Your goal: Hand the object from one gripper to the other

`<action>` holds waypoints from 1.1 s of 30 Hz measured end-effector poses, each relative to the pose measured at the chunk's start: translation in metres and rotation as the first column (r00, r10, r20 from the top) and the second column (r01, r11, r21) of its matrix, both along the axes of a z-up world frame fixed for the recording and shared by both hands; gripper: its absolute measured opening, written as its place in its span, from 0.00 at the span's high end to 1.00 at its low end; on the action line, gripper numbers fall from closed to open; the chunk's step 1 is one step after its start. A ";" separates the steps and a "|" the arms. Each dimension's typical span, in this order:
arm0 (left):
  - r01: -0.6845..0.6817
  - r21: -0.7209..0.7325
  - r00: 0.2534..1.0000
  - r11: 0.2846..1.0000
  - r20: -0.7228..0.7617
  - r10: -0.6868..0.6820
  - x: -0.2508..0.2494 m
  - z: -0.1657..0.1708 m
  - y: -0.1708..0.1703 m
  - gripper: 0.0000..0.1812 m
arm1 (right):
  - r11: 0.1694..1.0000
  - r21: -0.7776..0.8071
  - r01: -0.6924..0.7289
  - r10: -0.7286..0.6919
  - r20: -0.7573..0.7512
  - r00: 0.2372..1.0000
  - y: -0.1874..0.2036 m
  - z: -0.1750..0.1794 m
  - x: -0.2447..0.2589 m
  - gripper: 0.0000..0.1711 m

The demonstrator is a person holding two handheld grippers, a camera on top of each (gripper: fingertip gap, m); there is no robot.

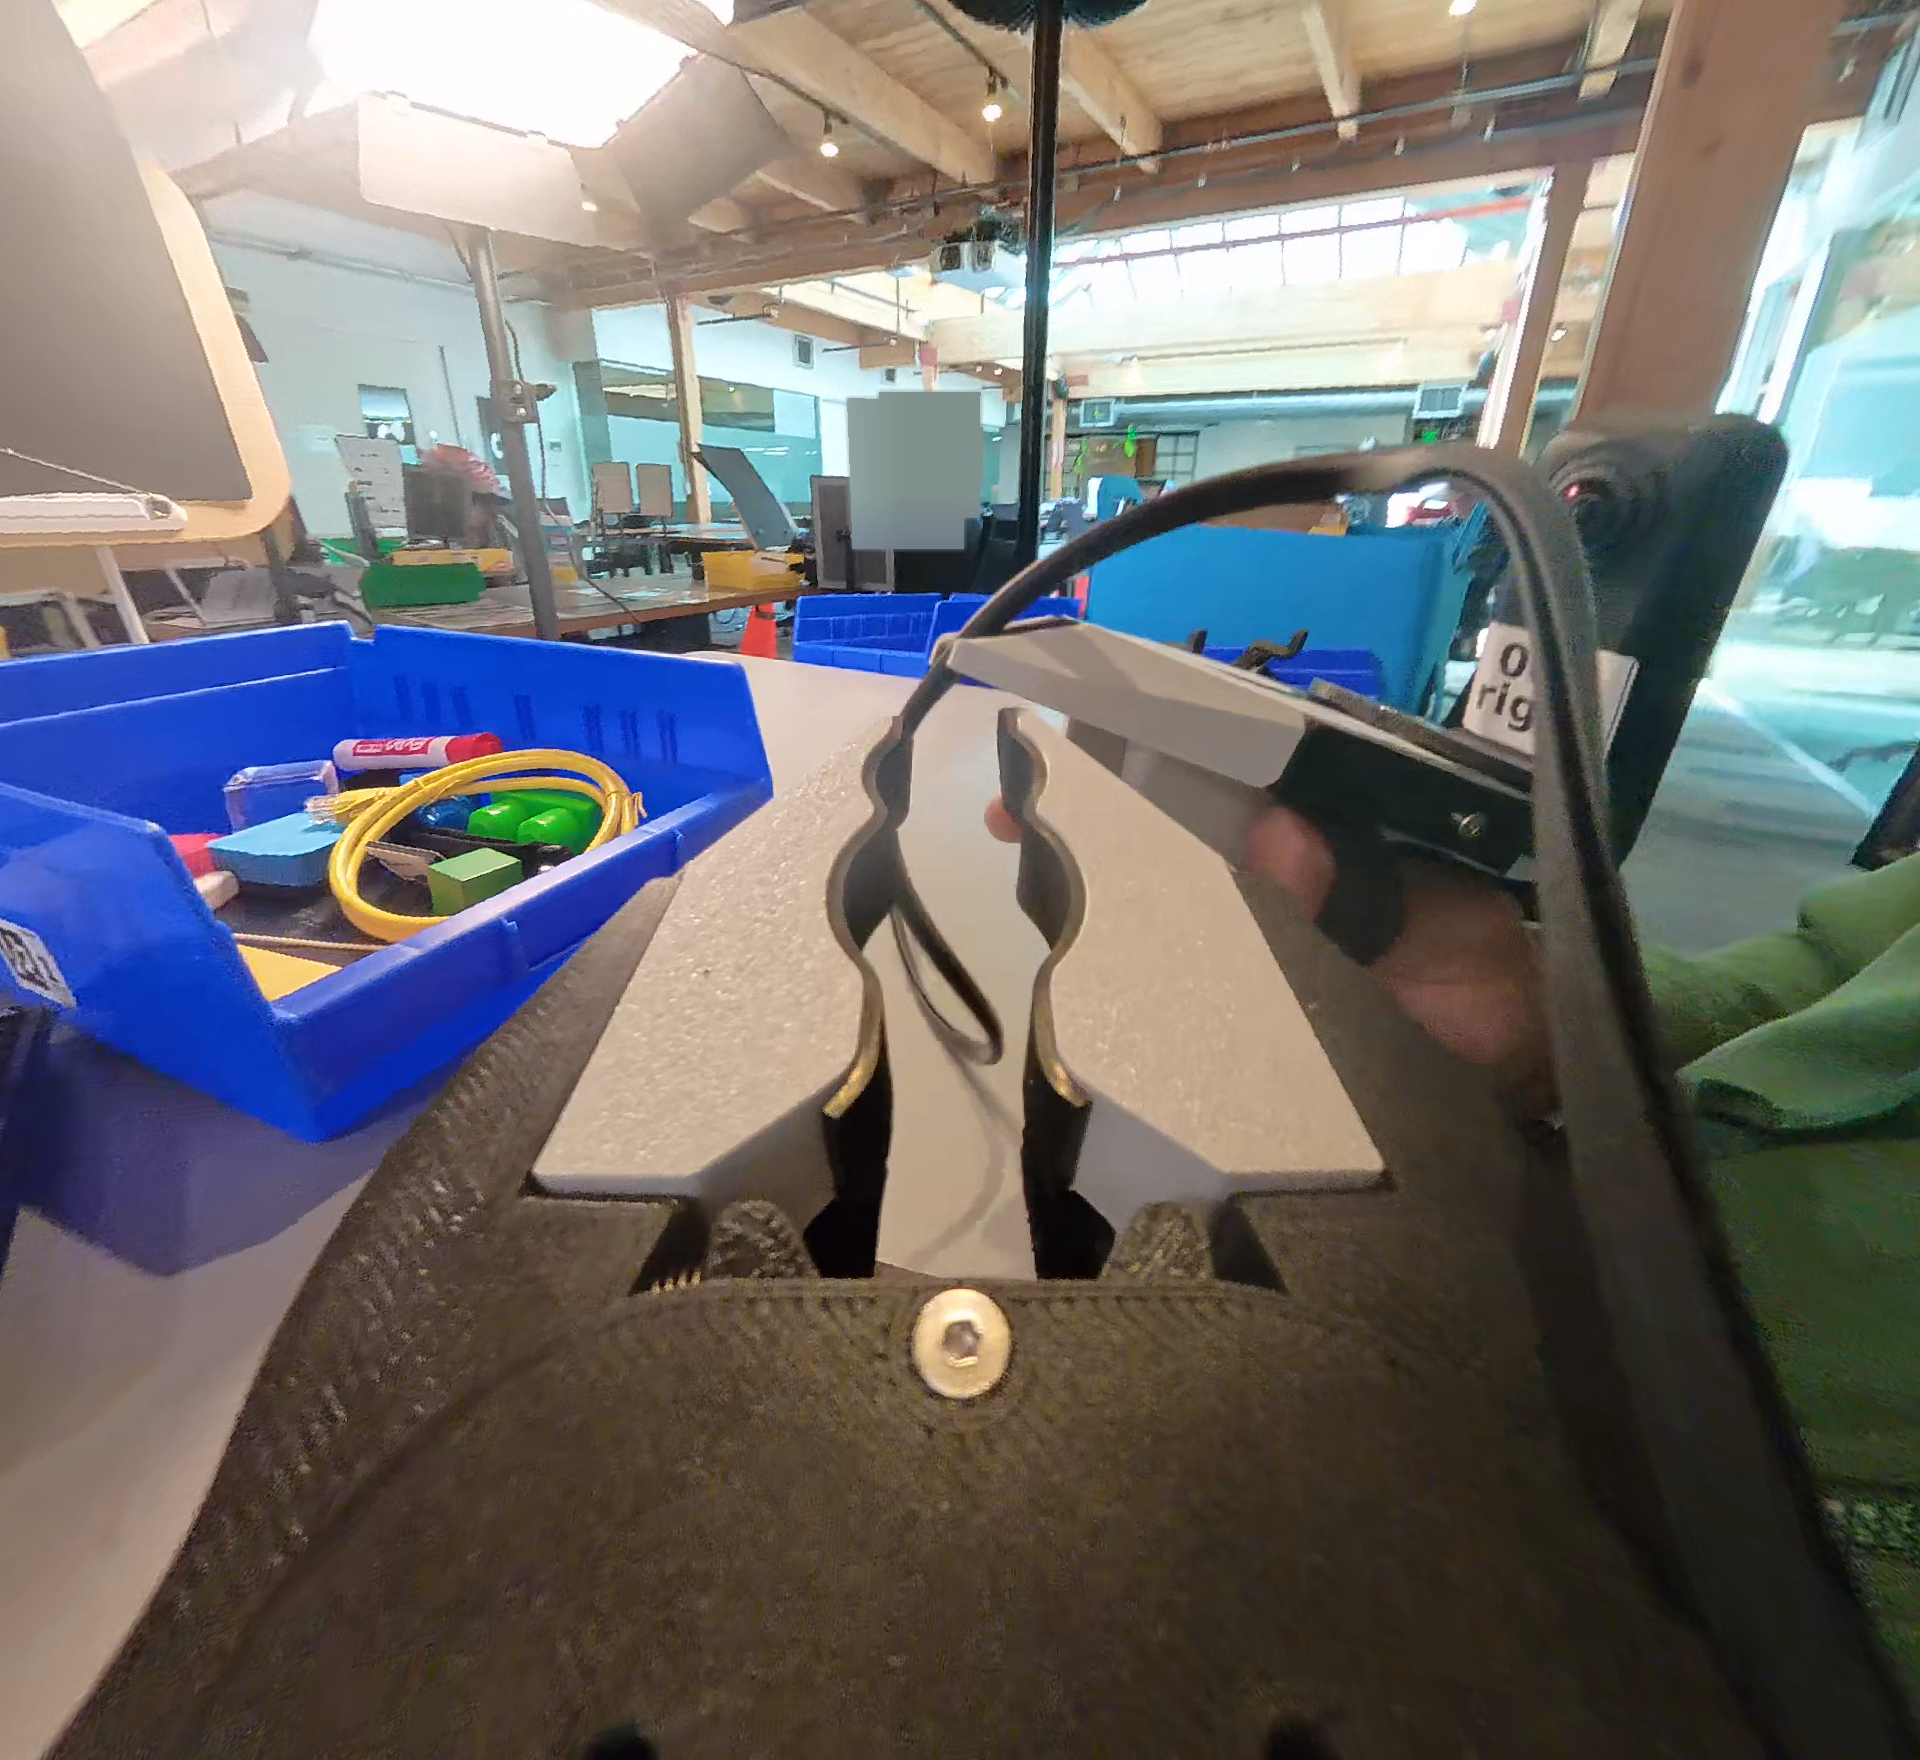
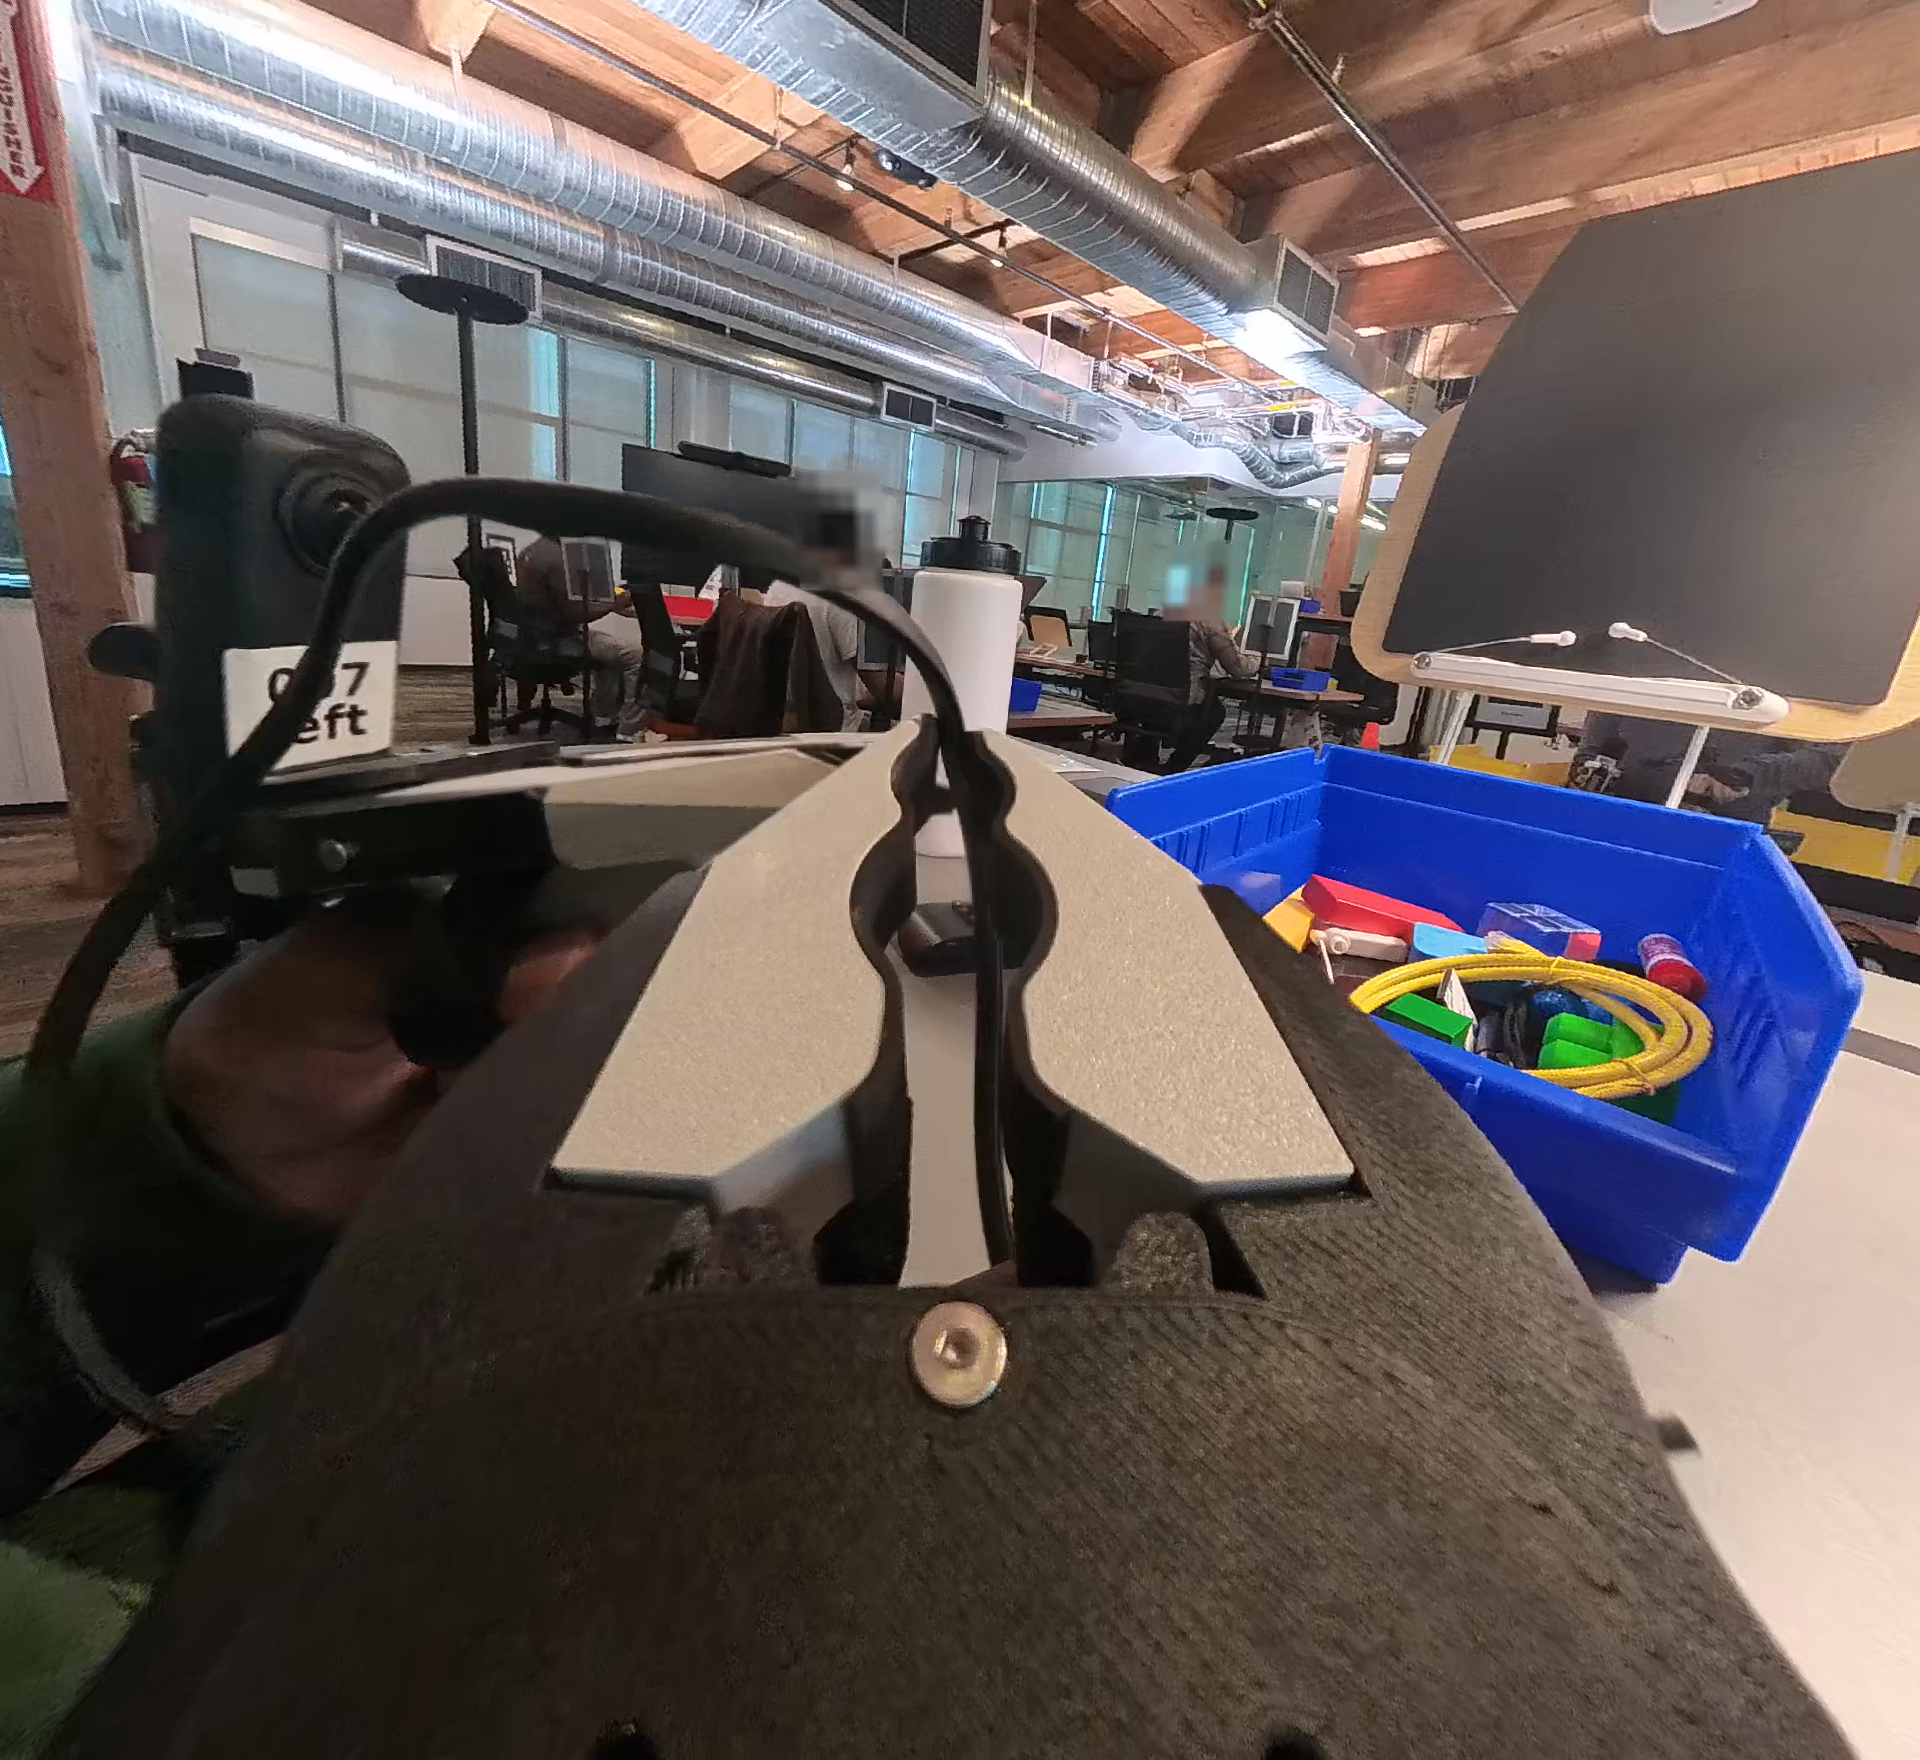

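Observation:
A long black cable loops between the two grippers above the grey table. In the right wrist view my right gripper is shut at its tips on the black cable, which hangs down between its fingers. In the left wrist view my left gripper is open, and a loop of the cable hangs loose in the gap. The right gripper reaches in from the right, its tip just above and beyond the left fingertips. The left gripper's camera body shows at the left.
A blue bin of blocks, a marker and a coiled yellow cable stands left of the left gripper; it shows to the right in the right wrist view. A white bottle stands behind. A black board on a stand is at the back right. The grippers are tip to tip, or close to it.

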State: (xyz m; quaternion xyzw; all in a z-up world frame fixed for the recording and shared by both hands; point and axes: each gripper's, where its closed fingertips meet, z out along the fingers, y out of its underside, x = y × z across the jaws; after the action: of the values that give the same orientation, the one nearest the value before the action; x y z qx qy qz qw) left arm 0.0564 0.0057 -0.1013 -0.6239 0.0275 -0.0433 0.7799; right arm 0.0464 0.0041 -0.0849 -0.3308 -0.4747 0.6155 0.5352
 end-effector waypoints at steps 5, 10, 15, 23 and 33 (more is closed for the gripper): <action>-0.062 -0.003 0.998 0.998 -0.017 0.062 -0.005 -0.001 0.001 0.93 | 1.000 -0.003 -0.014 0.014 -0.002 1.000 -0.002 0.000 0.001 0.97; -0.082 0.016 0.997 0.997 0.010 0.082 -0.014 0.002 -0.002 0.92 | 1.000 0.005 -0.026 0.026 -0.005 1.000 -0.004 0.000 0.001 0.98; -0.085 0.012 0.996 0.996 -0.016 0.086 -0.011 0.001 -0.001 0.95 | 1.000 0.003 -0.027 0.027 -0.006 1.000 -0.004 0.001 0.001 0.97; -0.086 0.030 0.996 0.996 0.032 0.085 -0.017 0.004 -0.004 0.99 | 0.999 0.030 -0.034 0.033 0.013 0.999 -0.009 -0.003 -0.001 0.94; -0.025 0.099 0.977 0.995 0.212 0.004 -0.034 0.011 -0.015 1.00 | 0.988 0.144 0.056 -0.063 0.046 0.997 -0.009 -0.011 -0.008 0.90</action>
State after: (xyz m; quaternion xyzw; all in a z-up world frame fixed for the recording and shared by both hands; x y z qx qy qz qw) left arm 0.0229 -0.0094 -0.0907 -0.5756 -0.0579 -0.1023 0.8093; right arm 0.0383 -0.0049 -0.0960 -0.3209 -0.5206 0.5555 0.5635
